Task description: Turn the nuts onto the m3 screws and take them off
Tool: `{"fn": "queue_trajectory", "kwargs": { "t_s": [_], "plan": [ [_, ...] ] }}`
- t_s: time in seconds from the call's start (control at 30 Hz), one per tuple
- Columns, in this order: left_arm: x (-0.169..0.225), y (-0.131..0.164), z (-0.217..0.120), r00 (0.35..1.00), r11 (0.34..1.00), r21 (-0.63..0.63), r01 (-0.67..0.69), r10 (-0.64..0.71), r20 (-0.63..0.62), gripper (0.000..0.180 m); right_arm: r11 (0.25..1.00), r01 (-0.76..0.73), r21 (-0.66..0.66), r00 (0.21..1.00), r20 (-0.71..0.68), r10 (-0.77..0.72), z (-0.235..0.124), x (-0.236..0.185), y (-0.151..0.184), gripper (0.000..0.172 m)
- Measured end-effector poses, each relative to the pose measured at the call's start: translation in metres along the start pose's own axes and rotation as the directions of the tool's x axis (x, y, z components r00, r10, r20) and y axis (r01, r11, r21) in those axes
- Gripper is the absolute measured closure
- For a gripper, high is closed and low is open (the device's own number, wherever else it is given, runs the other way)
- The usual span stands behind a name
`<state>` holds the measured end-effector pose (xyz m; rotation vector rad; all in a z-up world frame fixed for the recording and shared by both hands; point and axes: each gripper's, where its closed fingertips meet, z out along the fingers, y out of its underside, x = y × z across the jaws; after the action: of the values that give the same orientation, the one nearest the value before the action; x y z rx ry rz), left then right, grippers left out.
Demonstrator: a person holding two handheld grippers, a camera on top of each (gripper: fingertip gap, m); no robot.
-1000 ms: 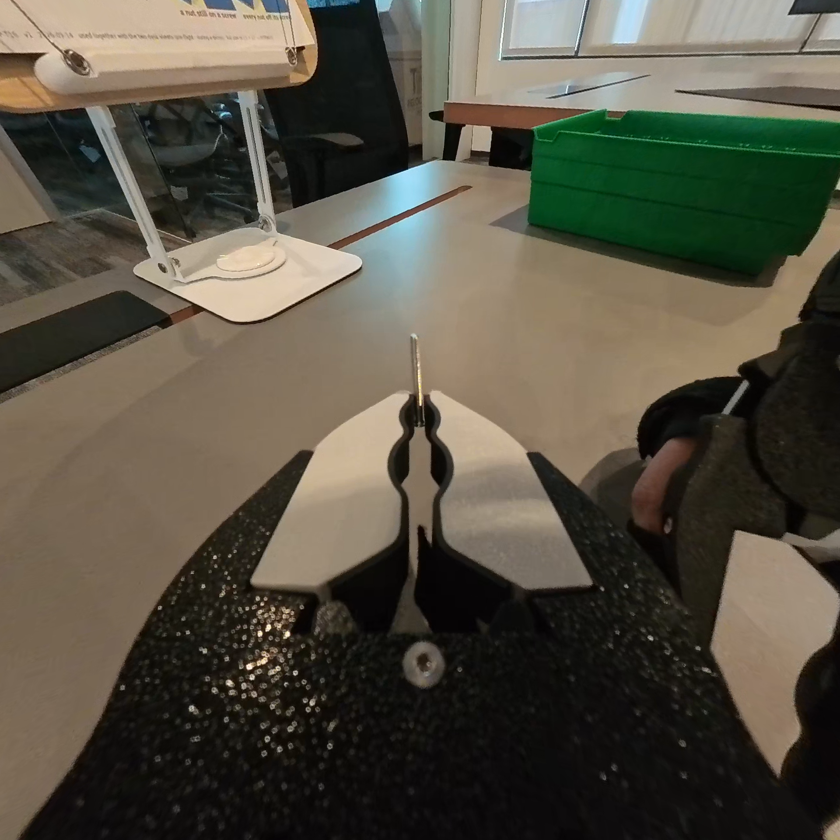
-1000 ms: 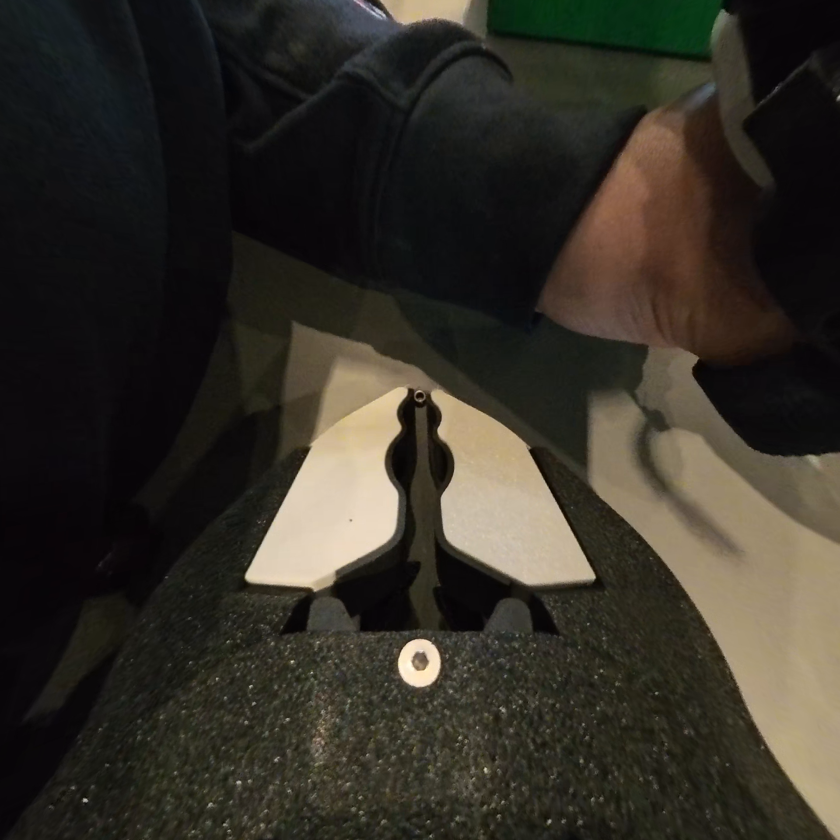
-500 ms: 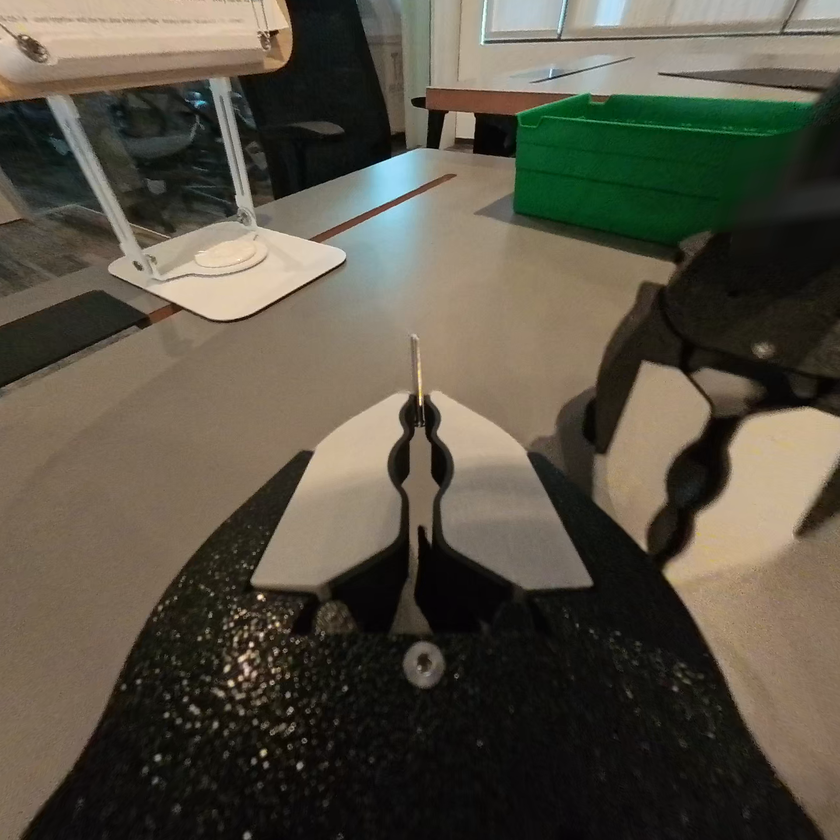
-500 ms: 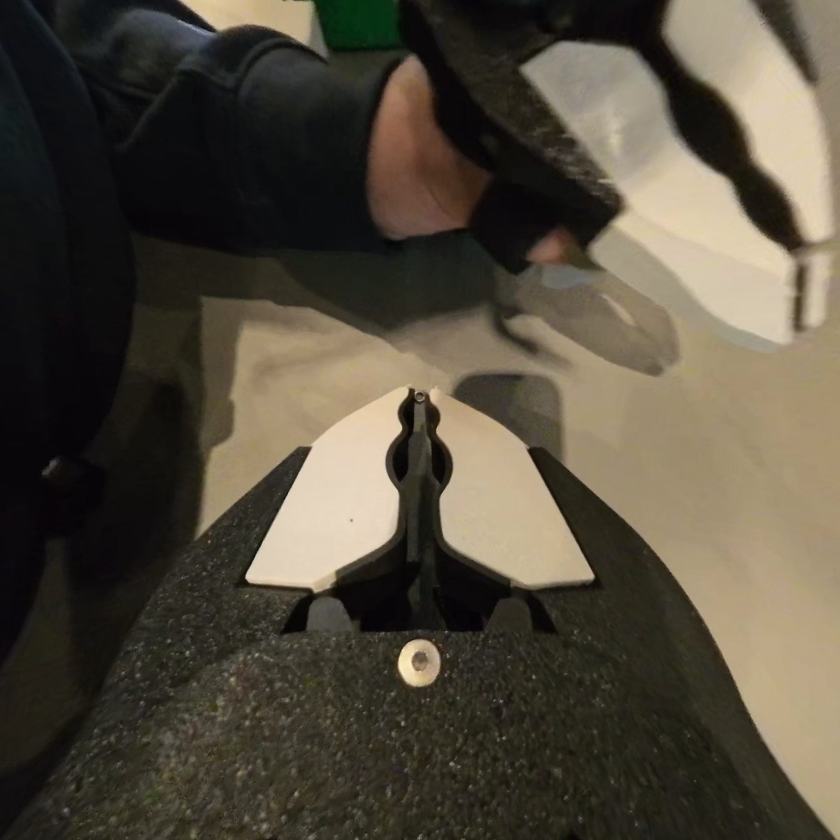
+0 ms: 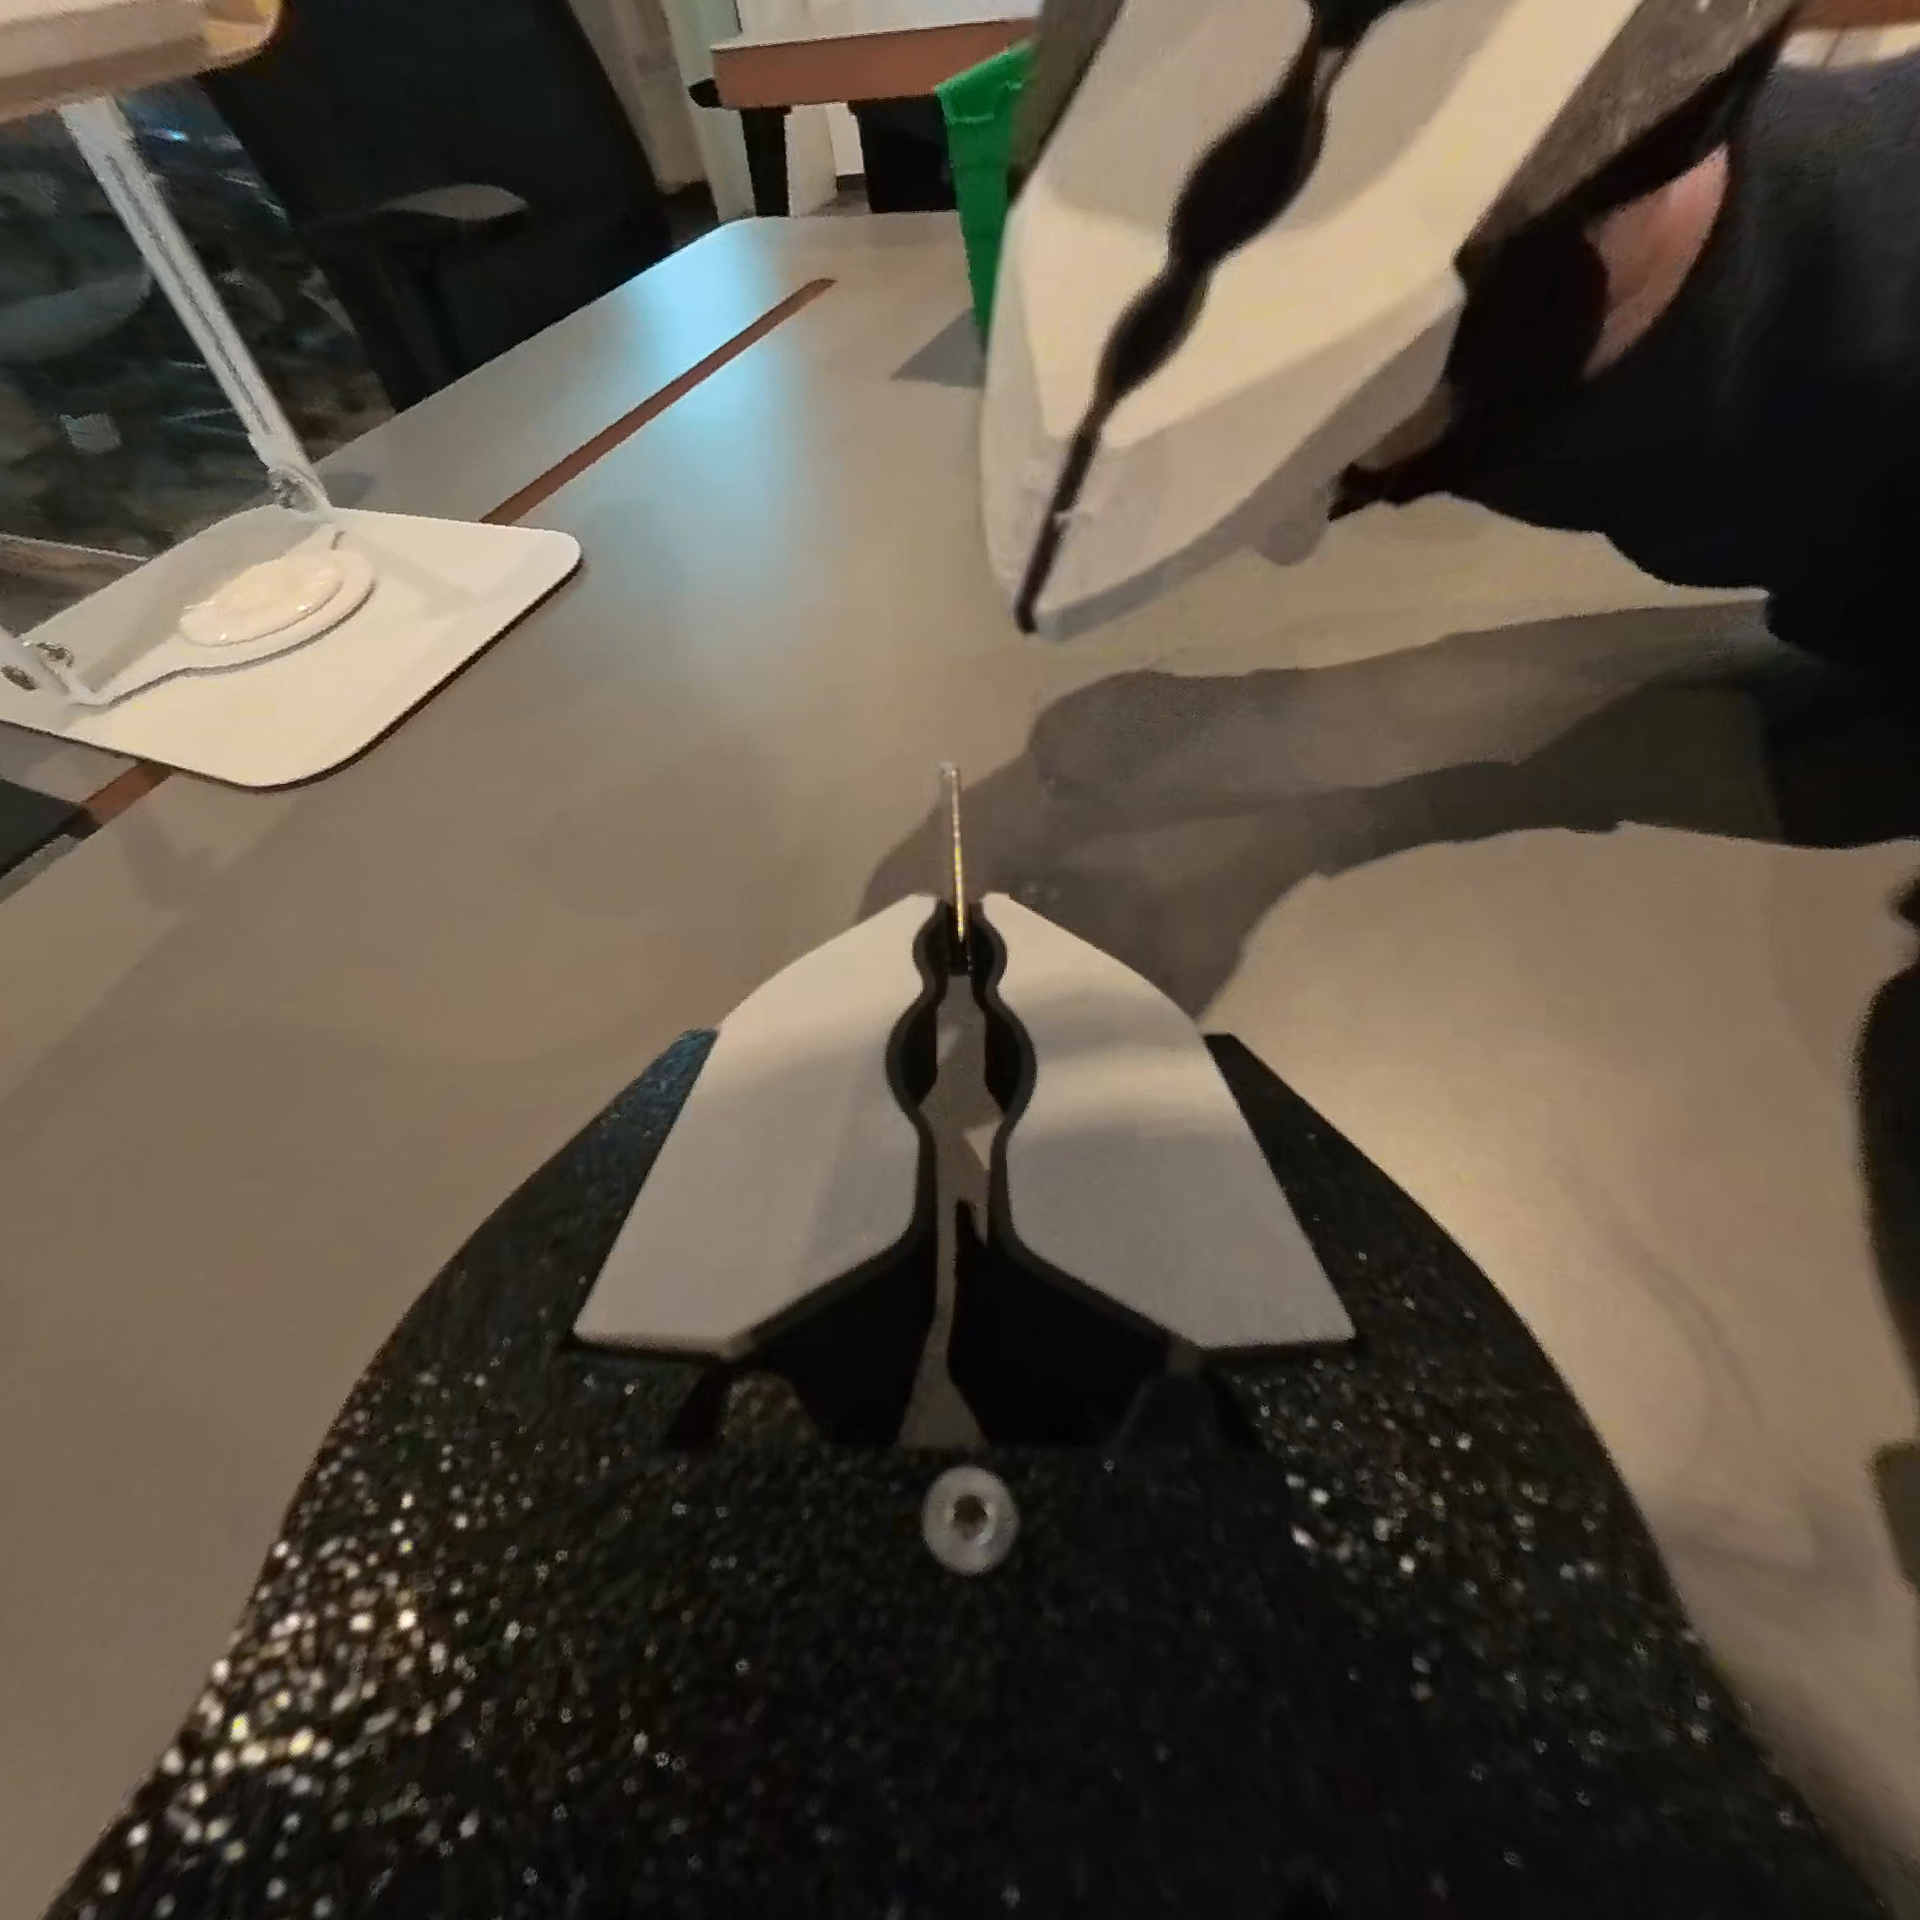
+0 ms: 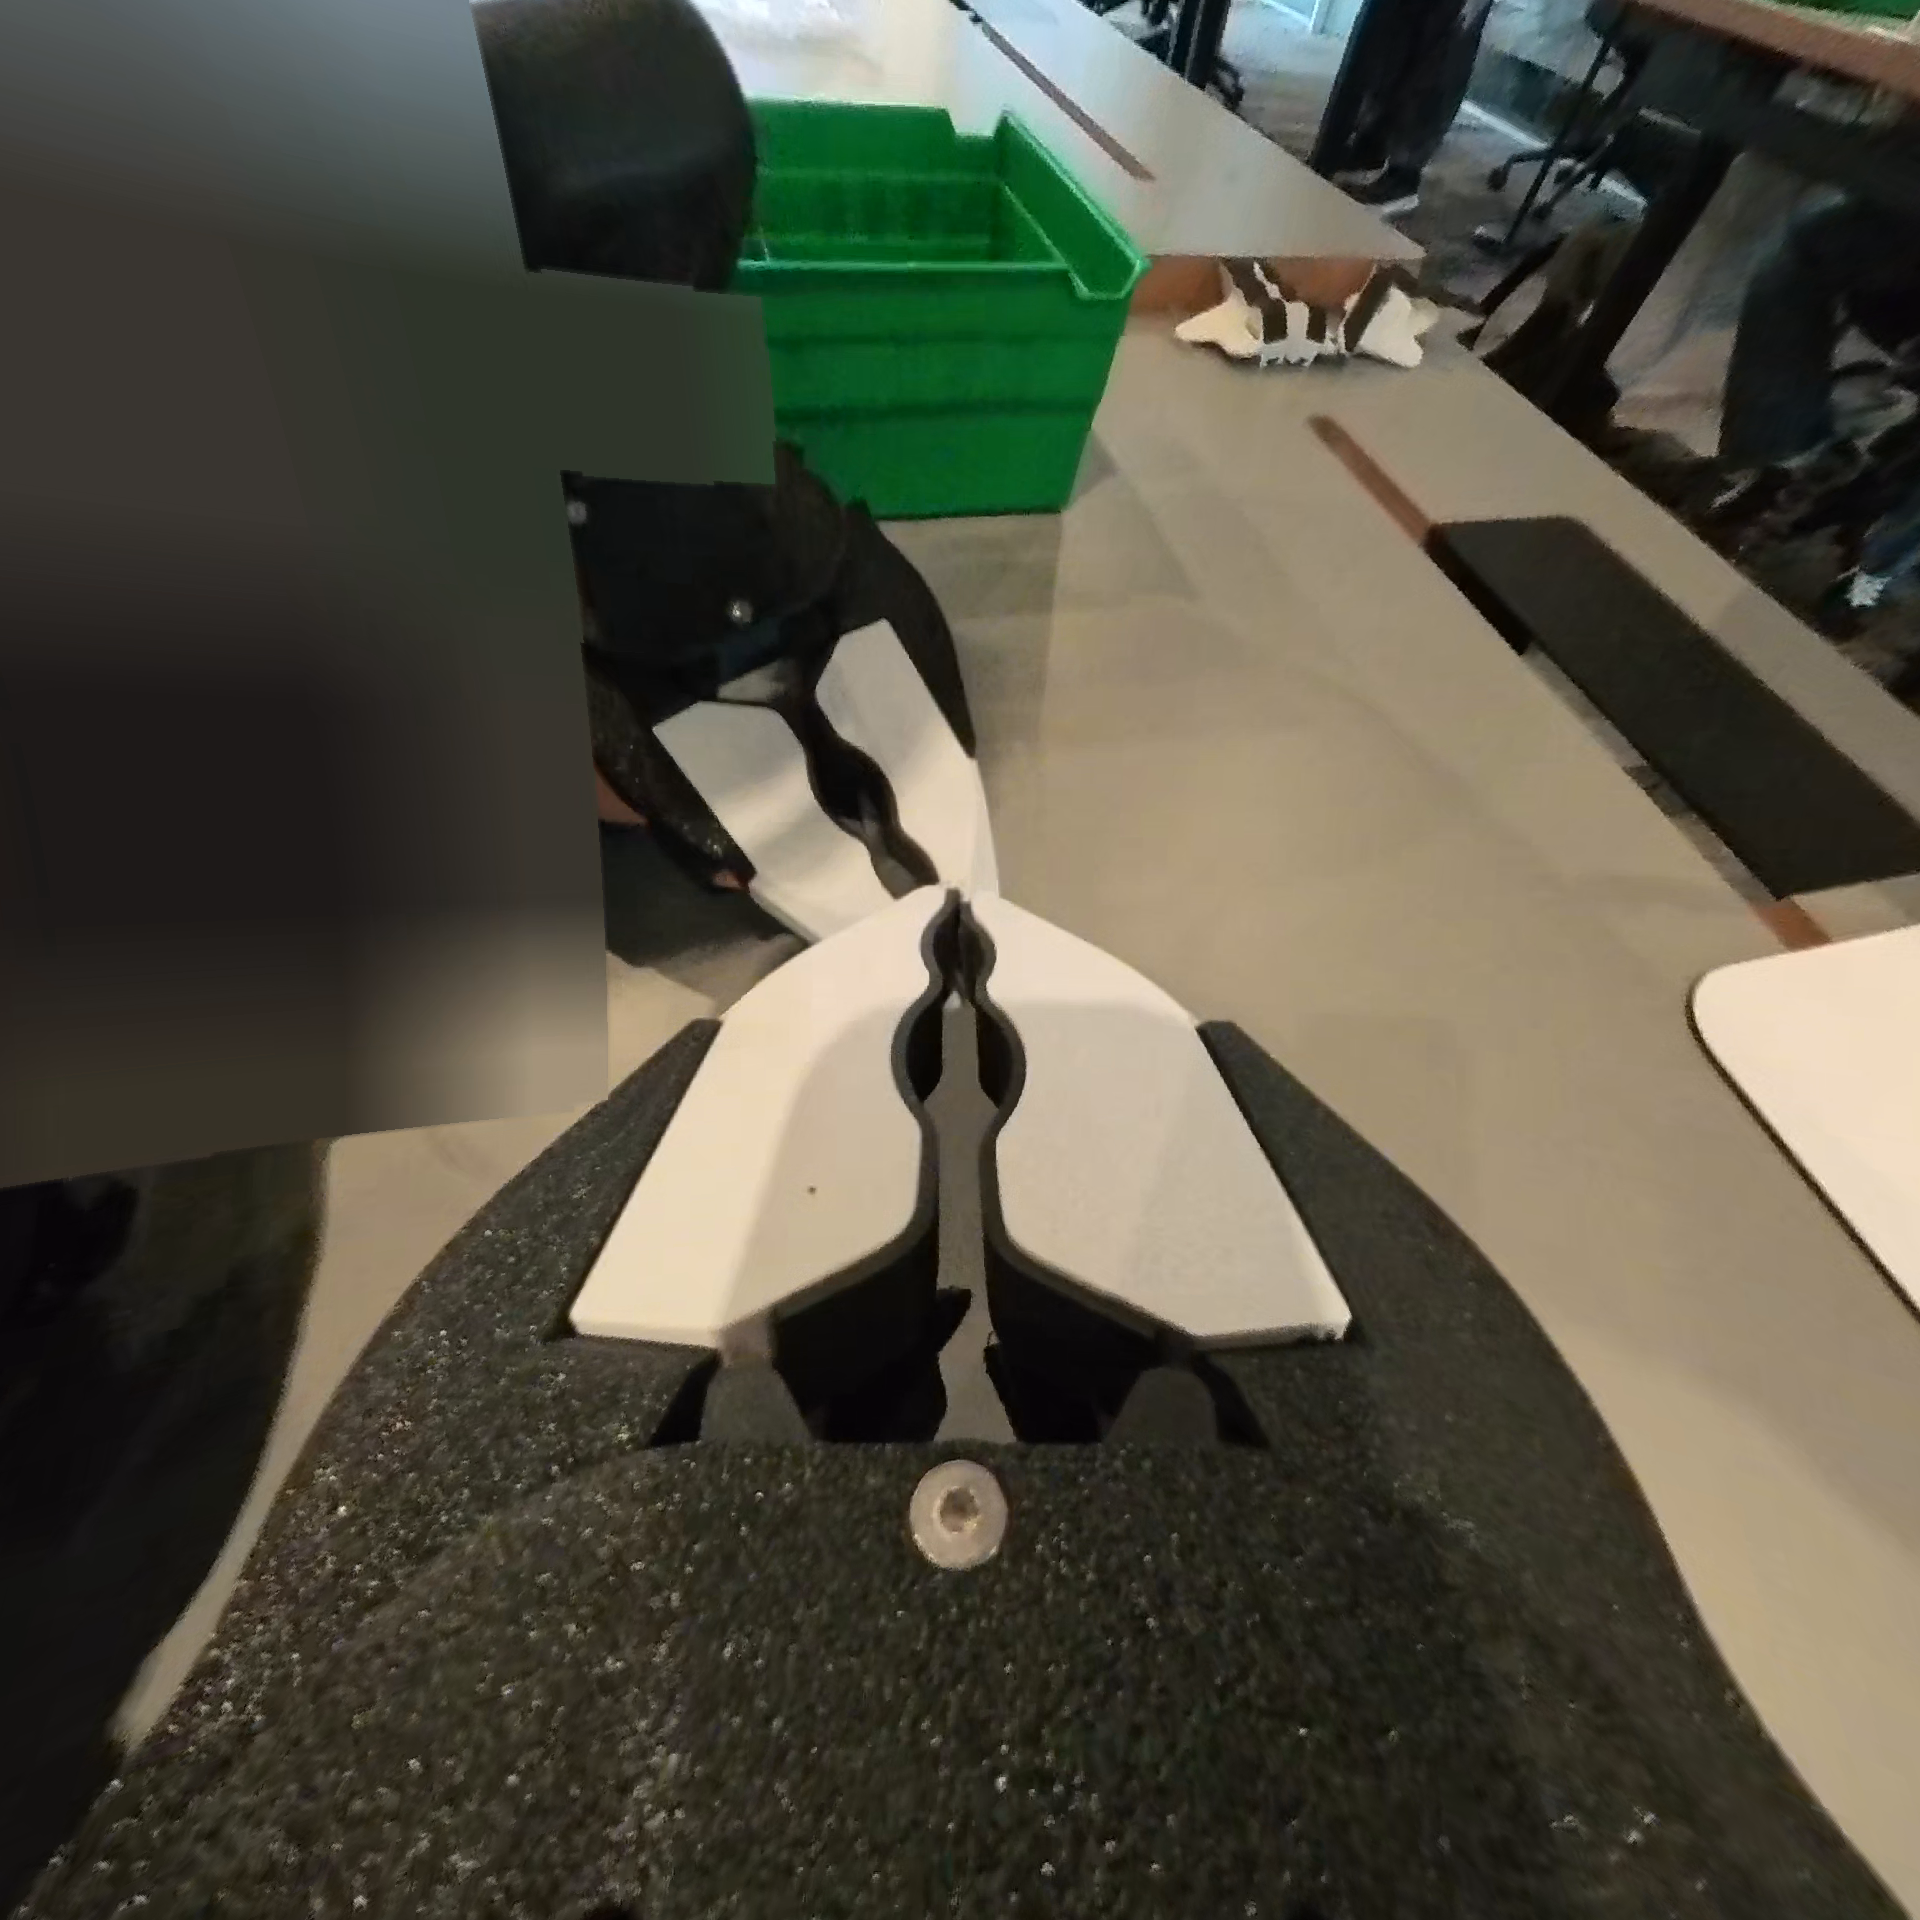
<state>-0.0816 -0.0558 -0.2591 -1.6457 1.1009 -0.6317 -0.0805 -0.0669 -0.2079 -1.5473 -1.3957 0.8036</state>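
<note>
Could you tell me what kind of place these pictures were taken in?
Most likely an open office or workroom: long grey tables, a wheeled office chair behind them, and a green plastic bin on the table.

Both grippers (image 5: pixel 958 920) (image 6: pixel 954 906) had speckled black bodies, white fingers (image 5: pixel 821 1122) edged in wavy black, a silver hex screw (image 5: pixel 968 1537), and the person wore dark sleeves (image 5: pixel 1808 343).

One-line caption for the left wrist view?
Left gripper clamps an upright screw while the right gripper hovers above.
</note>
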Motion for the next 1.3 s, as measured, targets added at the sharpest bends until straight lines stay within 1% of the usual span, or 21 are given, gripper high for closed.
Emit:
{"fn": "queue_trajectory", "kwargs": {
  "t_s": [0.1,0.17,0.23,0.3,0.33,0.4,0.47,0.5,0.57,0.6,0.67,0.7,0.77,0.83,0.93,1.0,1.1,1.2,1.23,1.3],
  "plan": [
    [0.001,0.001,0.001,1.000,1.000,-0.007,-0.008,0.008,-0.002,0.178,0.999,0.024,-0.038,1.000,0.000,-0.024,0.005,0.000,0.004,0.171],
    [-0.001,0.000,0.000,1.000,1.000,0.002,0.003,-0.003,0.007,0.178,0.997,0.021,-0.076,1.000,-0.015,-0.022,0.006,0.003,0.014,0.171],
    [-0.004,0.000,-0.001,1.000,1.000,0.006,0.020,-0.020,0.024,0.178,0.992,-0.013,-0.123,0.999,-0.038,0.009,0.006,0.009,0.030,0.171],
    [-0.006,0.000,-0.001,0.999,1.000,0.005,0.025,-0.025,0.037,0.178,0.985,-0.046,-0.169,0.994,-0.109,0.028,0.005,0.021,0.051,0.171],
    [-0.006,0.000,-0.001,0.999,1.000,0.003,0.022,-0.023,0.040,0.178,0.985,-0.067,-0.162,0.987,-0.154,0.042,0.004,0.027,0.060,0.171],
    [-0.006,0.001,0.000,0.999,1.000,-0.003,0.014,-0.014,0.043,0.178,0.987,-0.131,-0.091,0.969,-0.224,0.108,0.003,0.037,0.068,0.171],
    [-0.005,0.002,0.001,0.999,1.000,-0.010,0.008,-0.008,0.044,0.178,0.986,-0.165,0.023,0.940,-0.300,0.164,-0.002,0.049,0.067,0.172],
    [-0.005,0.002,0.001,0.999,1.000,-0.011,0.007,-0.006,0.046,0.178,0.984,-0.167,0.059,0.922,-0.345,0.177,-0.007,0.055,0.064,0.171],
    [-0.005,0.002,0.001,0.999,1.000,-0.011,0.007,-0.006,0.046,0.178,0.983,-0.103,0.154,0.892,-0.422,0.159,-0.019,0.064,0.053,0.172],
    [-0.005,0.002,0.001,0.999,1.000,-0.010,0.008,-0.007,0.047,0.178,0.981,-0.081,0.175,0.881,-0.448,0.152,-0.023,0.066,0.050,0.172],
    [-0.006,0.001,0.001,0.999,1.000,-0.008,0.010,-0.009,0.047,0.178,0.976,-0.078,0.201,0.869,-0.466,0.165,-0.031,0.068,0.048,0.172],
    [-0.006,0.001,0.000,0.999,1.000,-0.006,0.011,-0.011,0.047,0.177,0.971,-0.101,0.216,0.866,-0.462,0.193,-0.038,0.068,0.047,0.171],
    [-0.006,0.001,0.000,0.999,1.000,-0.001,0.014,-0.014,0.048,0.177,0.956,-0.149,0.252,0.859,-0.447,0.251,-0.057,0.066,0.044,0.171],
    [-0.006,0.001,0.000,0.999,1.000,0.002,0.018,-0.018,0.047,0.177,0.949,-0.188,0.255,0.840,-0.459,0.289,-0.082,0.061,0.050,0.166],
    [-0.006,0.000,0.000,0.999,1.000,0.002,0.021,-0.022,0.046,0.177,0.950,-0.251,0.186,0.813,-0.493,0.311,-0.115,0.047,0.074,0.162],
    [-0.006,0.001,0.000,0.999,1.000,0.000,0.021,-0.021,0.046,0.177,0.951,-0.291,0.108,0.809,-0.503,0.305,-0.127,0.033,0.095,0.162],
    [-0.006,0.001,0.000,0.999,1.000,-0.004,0.017,-0.017,0.046,0.177,0.943,-0.323,-0.076,0.844,-0.474,0.251,-0.125,0.008,0.128,0.161],
    [-0.005,0.002,0.001,0.999,1.000,-0.007,0.014,-0.014,0.045,0.177,0.913,-0.303,-0.273,0.890,-0.423,0.169,-0.117,-0.011,0.156,0.155],
    [-0.005,0.002,0.000,0.999,1.000,-0.008,0.014,-0.013,0.045,0.177,0.908,-0.283,-0.310,0.903,-0.406,0.143,-0.115,-0.014,0.161,0.153],
    [-0.005,0.002,0.001,0.999,1.000,-0.008,0.013,-0.012,0.045,0.177,0.924,-0.238,-0.298,0.911,-0.400,0.106,-0.111,-0.012,0.156,0.154]
  ]
}}
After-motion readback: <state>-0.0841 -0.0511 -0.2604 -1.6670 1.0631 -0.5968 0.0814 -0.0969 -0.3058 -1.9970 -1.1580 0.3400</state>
